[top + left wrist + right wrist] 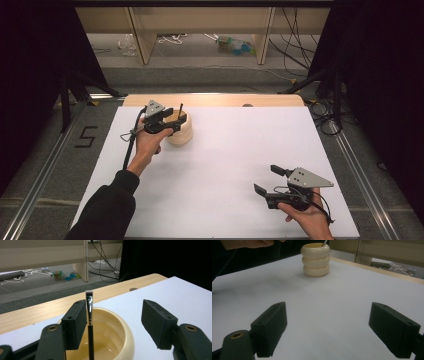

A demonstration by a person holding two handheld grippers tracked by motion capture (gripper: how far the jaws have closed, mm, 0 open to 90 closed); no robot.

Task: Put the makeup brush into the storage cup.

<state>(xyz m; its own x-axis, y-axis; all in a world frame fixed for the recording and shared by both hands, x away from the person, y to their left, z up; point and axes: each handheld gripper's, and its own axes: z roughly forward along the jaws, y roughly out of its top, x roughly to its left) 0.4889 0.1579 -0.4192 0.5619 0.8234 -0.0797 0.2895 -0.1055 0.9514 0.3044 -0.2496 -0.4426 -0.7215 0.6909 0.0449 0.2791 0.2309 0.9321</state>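
From the high view I see my left hand-held gripper [172, 120] at the far left of the white desk [225, 165], poised over the cream ribbed pot [181, 131], with the thin brush [180, 111] standing up out of it. My right hand-held gripper [267, 181] hangs near the right front, well apart from the pot, jaws spread and empty.

In the left gripper view the jaws are parted wide above the pot's [120, 327] mouth. The brush [89, 315] stands nearly upright, bristles up, just beside the left jaw; whether it touches that jaw I cannot tell. It is not clamped. I judge that the brush is resting in the pot, so the good move is to lift the left hand-held gripper straight up without brushing the handle, keeping the jaws spread.

In the right gripper view the jaws stand released over bare desk, the pot [315, 260] far ahead, untouched.
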